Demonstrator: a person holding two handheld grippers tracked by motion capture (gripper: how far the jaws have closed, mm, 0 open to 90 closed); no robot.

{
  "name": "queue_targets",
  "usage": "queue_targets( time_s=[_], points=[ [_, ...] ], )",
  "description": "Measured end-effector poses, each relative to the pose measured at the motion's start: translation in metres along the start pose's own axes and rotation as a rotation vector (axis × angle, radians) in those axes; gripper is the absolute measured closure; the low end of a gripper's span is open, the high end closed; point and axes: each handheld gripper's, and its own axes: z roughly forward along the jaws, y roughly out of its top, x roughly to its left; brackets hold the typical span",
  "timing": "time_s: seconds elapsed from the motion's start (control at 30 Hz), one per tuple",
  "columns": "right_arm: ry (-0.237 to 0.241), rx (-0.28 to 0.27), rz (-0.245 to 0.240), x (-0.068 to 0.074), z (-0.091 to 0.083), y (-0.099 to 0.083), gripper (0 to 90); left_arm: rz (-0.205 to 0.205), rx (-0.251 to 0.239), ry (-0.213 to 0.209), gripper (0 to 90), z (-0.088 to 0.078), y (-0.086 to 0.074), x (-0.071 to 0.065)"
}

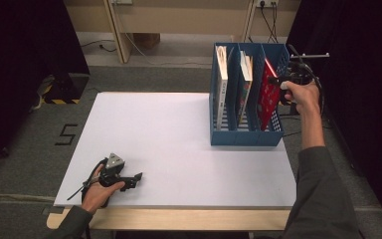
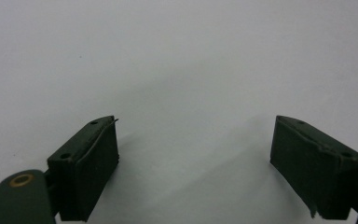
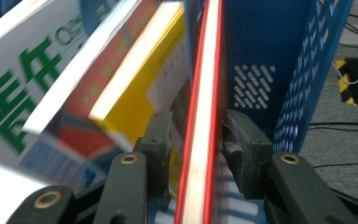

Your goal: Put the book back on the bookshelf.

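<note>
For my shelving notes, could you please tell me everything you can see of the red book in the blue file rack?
The red book is thin, with a glossy red cover and pale page edges between red borders. It stands on edge, leaning, in the compartment of the blue file rack nearest the person's right hand. Its upper edge rises above the perforated plastic wall. The right gripper straddles that edge, one jaw on each side; a small gap shows by one pad, so it seems released rather than clamped. The neighbouring books sit in other compartments.

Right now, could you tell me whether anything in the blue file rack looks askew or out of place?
The red book in the rack's right-hand slot leans instead of standing straight. The right gripper straddles its edge with jaws slightly apart. The other two books stand fairly upright. Nothing looks spilled or damaged.
</note>
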Motion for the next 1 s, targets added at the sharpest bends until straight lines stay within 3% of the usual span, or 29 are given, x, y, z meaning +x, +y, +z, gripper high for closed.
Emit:
queue_targets(
  time_s=[0.07,0.23,0.53,0.8,1.0],
  points=[
    [0.022,0.005,-0.011,-0.001,-0.006,-0.007,63.6,0.001,0.000,0.000,14.5,0.000,0.000,0.000],
    [0.025,0.020,-0.079,-0.002,-0.014,-0.020,68.8,0.001,0.003,0.004,14.4,0.000,0.000,-0.001],
    [-0.004,0.008,-0.081,0.001,-0.010,-0.021,70.6,0.003,0.004,0.005,14.3,0.000,0.000,-0.001],
    [-0.026,0.001,-0.071,0.005,0.008,-0.009,70.3,0.000,0.002,0.003,14.3,0.000,0.000,0.000],
    [-0.045,0.014,-0.087,0.006,0.012,-0.005,70.5,0.000,0.001,0.000,14.2,0.000,0.000,0.000]
  ],
)
